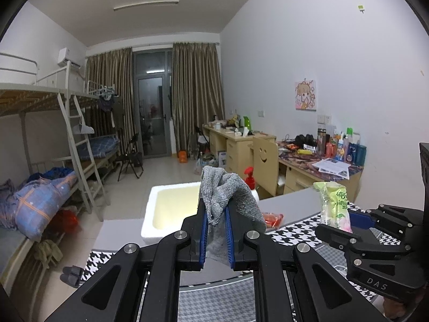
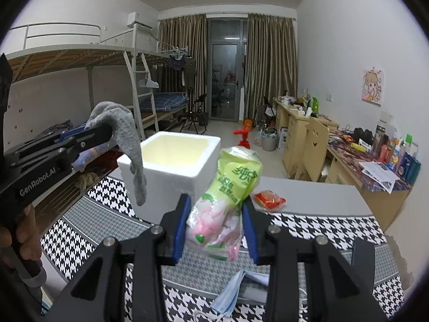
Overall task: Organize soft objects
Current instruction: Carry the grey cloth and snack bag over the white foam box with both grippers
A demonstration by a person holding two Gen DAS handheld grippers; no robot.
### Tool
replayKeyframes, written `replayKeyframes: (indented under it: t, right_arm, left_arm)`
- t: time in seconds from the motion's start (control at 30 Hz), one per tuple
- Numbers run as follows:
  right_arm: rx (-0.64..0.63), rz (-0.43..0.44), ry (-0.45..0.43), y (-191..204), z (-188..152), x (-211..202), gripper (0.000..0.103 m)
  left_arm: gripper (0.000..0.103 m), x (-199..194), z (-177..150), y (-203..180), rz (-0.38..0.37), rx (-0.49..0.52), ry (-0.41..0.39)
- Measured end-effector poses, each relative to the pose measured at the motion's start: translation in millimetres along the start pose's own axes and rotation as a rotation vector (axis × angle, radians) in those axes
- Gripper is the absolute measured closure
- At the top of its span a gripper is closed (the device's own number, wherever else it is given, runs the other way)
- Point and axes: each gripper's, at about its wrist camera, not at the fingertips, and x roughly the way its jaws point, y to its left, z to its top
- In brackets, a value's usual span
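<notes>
A: Where's the grey knitted cloth (image 1: pixel 225 193) sitting?
B: Hanging clamped in the left gripper (image 1: pixel 216 237) fingers, white foam box (image 2: pixel 171 166) just ahead, nearer than the right gripper (image 2: pixel 214 230), which is squeezing the green-pink plastic tissue pack (image 2: pixel 228 198).

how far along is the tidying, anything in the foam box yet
Nothing visibly done: the foam box looks empty inside. In hand: left gripper holds the grey cloth, right gripper the green tissue pack. Left: red packet and face mask on the table.
</notes>
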Motion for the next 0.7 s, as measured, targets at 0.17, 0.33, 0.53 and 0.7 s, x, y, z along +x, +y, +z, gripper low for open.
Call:
replayKeyframes:
  t: [0.17,0.33,0.53,0.7]
  right_arm:
    - [0.007,0.008,-0.009,-0.7,9.3,1.3,0.061]
    - [-0.009,0.01,-0.022,3.6,17.5,1.5,0.061]
    - [-0.018,0.018,-0.027,9.0,23.9,5.1,0.061]
    - [-0.017,0.017,-0.041,9.8,30.4,7.9,0.061]
  left_arm:
    - [0.09,-0.9,6.7,1.6,0.005,0.001,-0.016]
    - [0.09,-1.7,10.9,3.1,0.03,0.008,-0.034]
    - [0.09,2.6,15.5,5.9,0.037,0.007,-0.029]
    - [0.09,5.0,20.6,10.3,0.052,0.003,-0.034]
